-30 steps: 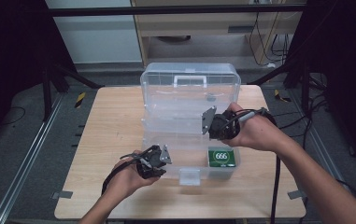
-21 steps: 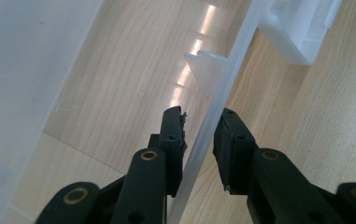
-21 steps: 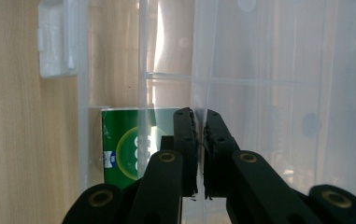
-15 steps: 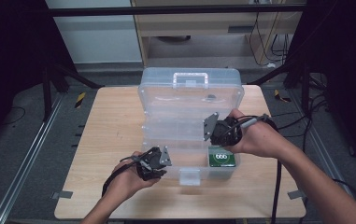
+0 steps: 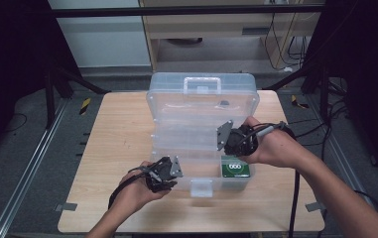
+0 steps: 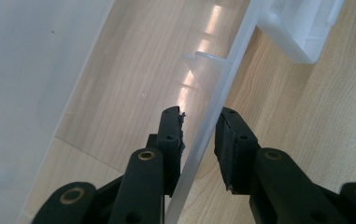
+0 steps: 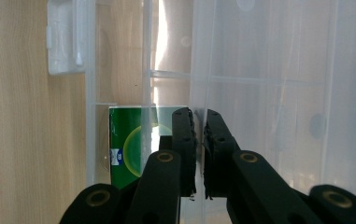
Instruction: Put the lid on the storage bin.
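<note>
A clear plastic organiser box (image 5: 201,134) stands open in the middle of the wooden tabletop (image 5: 112,148), its lid raised toward the far edge with the carry handle (image 5: 202,85) at the top. The base reaches toward the near edge, where a white latch (image 5: 201,187) sticks out from its front wall.

The left tool (image 5: 169,184) sits at the front-left corner of the box base. In the left gripper view its jaws straddle the thin clear front wall (image 6: 217,121), one inside the box and one outside; they stand narrowly apart, the wall between them, with a slight gap on each side, so a firm pinch cannot be confirmed.

The right tool (image 5: 227,148) is over the right part of the base, near the right edge of the box. In the right gripper view its jaws are closed almost together on a thin clear tray wall (image 7: 199,70) inside the box.

A green packet (image 5: 235,166) lies in the front-right compartment of the base, just below the right tool.
</note>
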